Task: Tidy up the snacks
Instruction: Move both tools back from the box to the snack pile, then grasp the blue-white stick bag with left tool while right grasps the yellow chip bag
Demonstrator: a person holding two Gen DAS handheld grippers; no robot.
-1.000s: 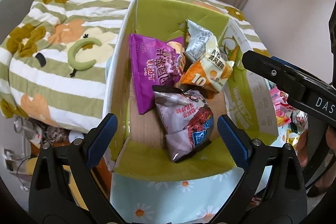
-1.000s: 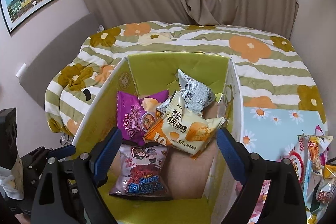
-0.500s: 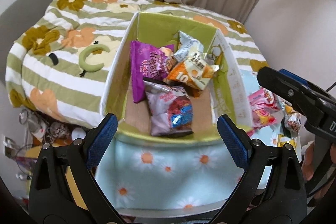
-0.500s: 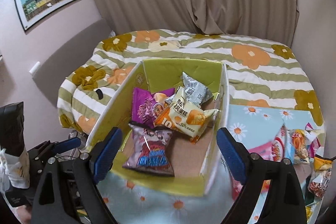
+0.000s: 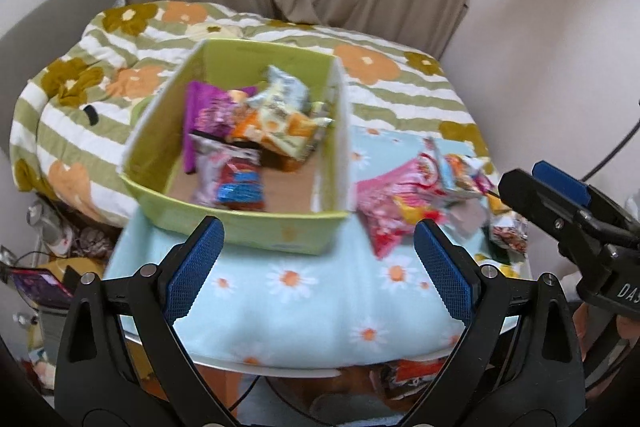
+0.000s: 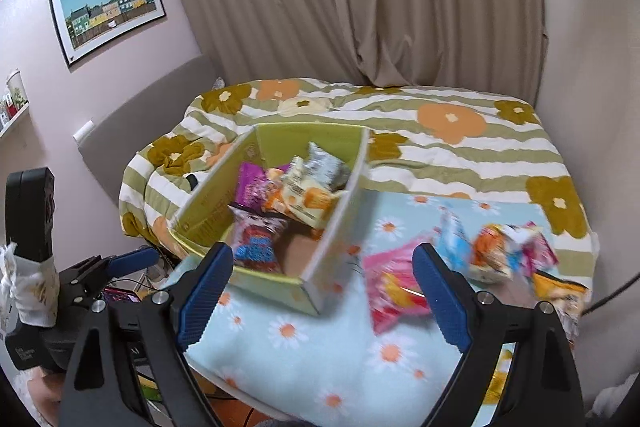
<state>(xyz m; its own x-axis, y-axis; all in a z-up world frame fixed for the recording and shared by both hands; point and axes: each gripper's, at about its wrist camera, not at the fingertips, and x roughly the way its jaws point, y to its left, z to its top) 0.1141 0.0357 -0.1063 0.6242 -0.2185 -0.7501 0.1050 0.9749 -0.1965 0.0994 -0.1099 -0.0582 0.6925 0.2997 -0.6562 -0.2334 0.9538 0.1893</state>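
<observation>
Snack packets [image 5: 420,187] motion-blurred, print unreadable

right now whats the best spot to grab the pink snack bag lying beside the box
Probably the pink bag's near corner, which points toward the front edge of the table. It lies flat on the daisy cloth, right of the green box, with other packets crowding its far end. Coming down from above and the front with the right gripper, open and empty, looks clearest.

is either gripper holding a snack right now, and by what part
No. The left gripper and right gripper both stand open with nothing between the pads; the snacks lie in the box or on the cloth.
</observation>
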